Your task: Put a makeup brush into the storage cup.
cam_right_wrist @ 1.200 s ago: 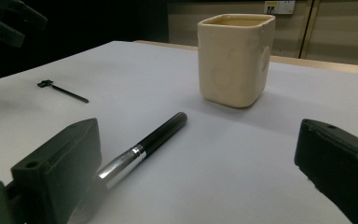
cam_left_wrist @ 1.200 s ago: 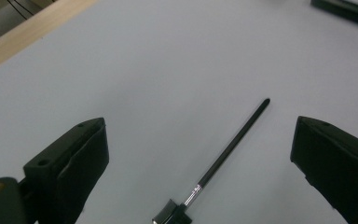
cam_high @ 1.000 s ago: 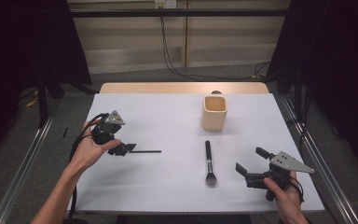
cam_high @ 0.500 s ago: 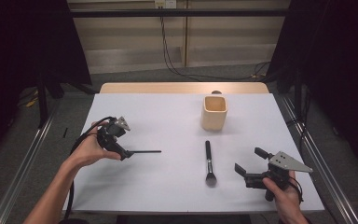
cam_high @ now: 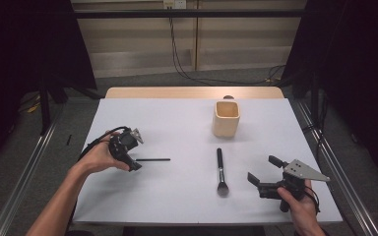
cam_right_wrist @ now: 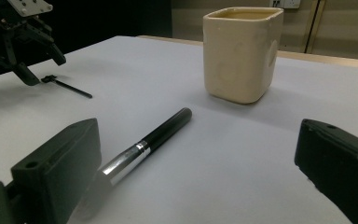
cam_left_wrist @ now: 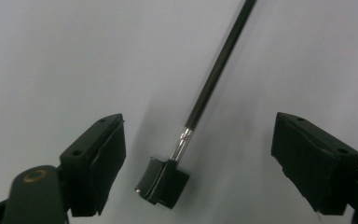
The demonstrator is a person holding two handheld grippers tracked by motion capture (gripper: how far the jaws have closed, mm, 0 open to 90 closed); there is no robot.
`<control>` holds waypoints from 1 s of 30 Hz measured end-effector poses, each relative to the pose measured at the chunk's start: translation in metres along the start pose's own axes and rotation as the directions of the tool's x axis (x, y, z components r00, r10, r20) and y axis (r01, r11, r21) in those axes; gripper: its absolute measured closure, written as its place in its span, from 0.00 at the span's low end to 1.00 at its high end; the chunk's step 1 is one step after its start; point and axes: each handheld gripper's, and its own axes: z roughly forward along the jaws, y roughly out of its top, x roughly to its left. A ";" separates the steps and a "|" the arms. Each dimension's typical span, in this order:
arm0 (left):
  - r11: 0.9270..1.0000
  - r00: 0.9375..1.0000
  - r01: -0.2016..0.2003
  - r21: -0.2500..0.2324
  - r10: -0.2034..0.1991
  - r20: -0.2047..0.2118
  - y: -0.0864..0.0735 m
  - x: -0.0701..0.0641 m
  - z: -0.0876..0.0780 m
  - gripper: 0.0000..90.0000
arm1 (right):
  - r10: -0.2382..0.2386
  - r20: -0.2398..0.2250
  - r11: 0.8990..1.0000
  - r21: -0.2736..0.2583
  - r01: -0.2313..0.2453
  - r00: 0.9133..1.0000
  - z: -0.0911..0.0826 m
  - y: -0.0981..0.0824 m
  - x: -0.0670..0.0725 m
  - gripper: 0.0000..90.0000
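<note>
The left gripper (cam_high: 130, 157) is low over the white tabletop (cam_high: 177, 128), on its left side. Its fingers (cam_left_wrist: 98, 158) point down at a thin black brush (cam_left_wrist: 205, 93). The brush lies flat on the tabletop. Its small flat head (cam_left_wrist: 163, 179) sits between the two fingers, nearer the finger on the left in the left gripper view, and its long thin handle runs away from the gripper. The fingers have just been closing in, but they are wide apart now and do not touch the brush. There is bare tabletop on both sides of the head.

The right gripper (cam_high: 266, 177) is near the front right corner of the tabletop, held in the person's hand (cam_high: 298, 206). Its fingers are open wide and hold nothing.

A fat brush (cam_high: 220, 169) lies near the middle of the tabletop, between the two grippers. Its fluffy end points to the person and its black handle points to the cup (cam_high: 226, 118). In the right gripper view the fat brush (cam_right_wrist: 144, 142) lies just ahead of the right gripper's fingers, not touching them.

The cup is cream and square, and it stands upright behind the fat brush, a little apart from it.
</note>
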 end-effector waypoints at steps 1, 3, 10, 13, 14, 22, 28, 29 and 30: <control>1.000 1.000 -0.006 0.008 0.006 -0.004 0.001 0.000 0.001 0.23 | 0.000 0.000 1.000 0.000 0.000 1.000 0.000 0.000 0.000 0.00; 1.000 1.000 -0.017 0.024 0.017 0.000 0.003 0.000 0.006 0.31 | -0.001 0.001 1.000 0.001 0.001 1.000 0.000 0.000 0.000 0.00; 0.999 1.000 -0.020 0.031 0.020 0.004 0.005 0.004 0.013 0.40 | -0.001 -0.003 1.000 0.000 0.001 1.000 0.000 0.000 0.000 0.00; 0.999 0.999 -0.038 0.037 0.037 0.035 0.005 0.006 0.012 0.47 | -0.002 -0.004 1.000 0.000 0.002 1.000 -0.001 0.000 0.000 0.00; 0.998 0.997 -0.046 0.032 0.043 0.067 0.005 0.006 0.012 0.53 | -0.002 -0.003 1.000 0.001 0.002 1.000 -0.001 0.000 0.000 0.00; 0.997 0.993 -0.056 0.057 0.050 0.103 0.007 0.011 0.014 0.62 | -0.003 -0.005 1.000 0.004 0.003 1.000 0.000 0.000 0.000 0.00; 0.994 0.993 -0.071 0.088 0.062 0.103 0.011 0.010 0.014 0.72 | -0.004 -0.006 1.000 0.005 0.004 1.000 0.000 -0.001 0.000 0.00; 0.993 0.992 -0.076 0.090 0.066 0.112 0.011 0.010 0.014 0.72 | -0.004 -0.006 1.000 0.005 0.004 1.000 0.000 -0.001 0.000 0.00; 0.993 0.991 -0.073 0.092 0.061 0.119 0.010 0.011 0.014 0.81 | -0.004 -0.008 1.000 0.009 0.004 1.000 0.000 -0.001 0.001 0.00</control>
